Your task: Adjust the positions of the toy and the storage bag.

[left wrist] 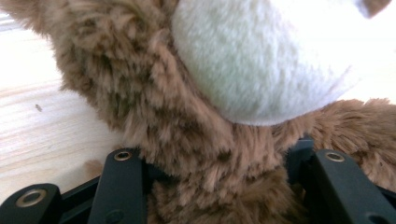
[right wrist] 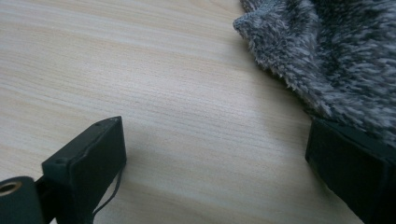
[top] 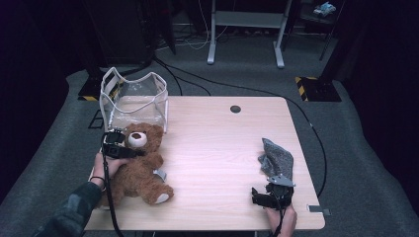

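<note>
A brown teddy bear with a white muzzle lies on its back at the left of the wooden table. My left gripper comes in from the left at the bear's neck. In the left gripper view the brown fur fills the gap between the two black jaws and presses on both; the gripper is shut on the bear. A grey fuzzy cloth lies at the right. My right gripper rests just in front of it, open, its right jaw against the edge of the cloth.
A clear plastic bag with white trim stands open at the table's back left corner, right behind the bear's head. A dark round grommet sits near the back edge. Cables run over the floor behind the table.
</note>
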